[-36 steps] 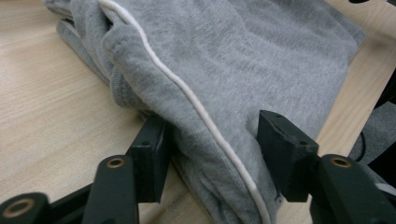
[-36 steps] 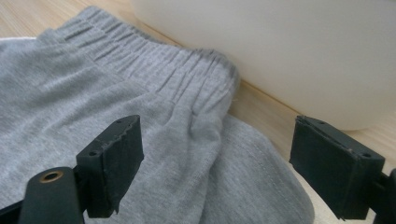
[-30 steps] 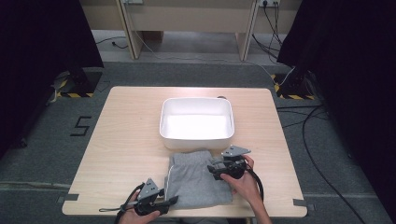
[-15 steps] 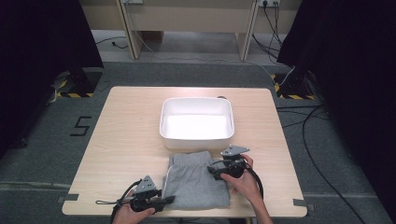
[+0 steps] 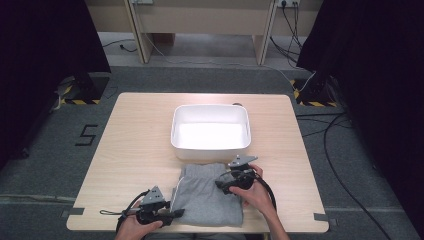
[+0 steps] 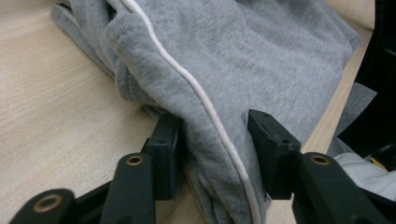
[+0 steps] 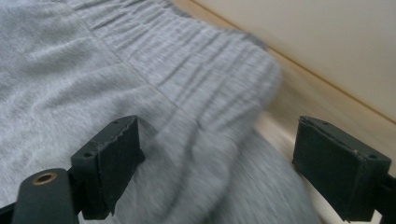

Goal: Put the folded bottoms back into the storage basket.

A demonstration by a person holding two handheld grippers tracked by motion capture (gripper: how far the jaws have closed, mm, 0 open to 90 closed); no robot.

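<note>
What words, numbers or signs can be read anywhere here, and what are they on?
"5": a dark numeral marked on the grey floor, left of the table.
Nothing else reads: the grey garment and white tub bear no lettering; the yellow-black stripes on the floor are hazard markings, not text.

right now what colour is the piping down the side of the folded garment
White, a thin line on the grey garment; clearest in the left gripper view.
</note>
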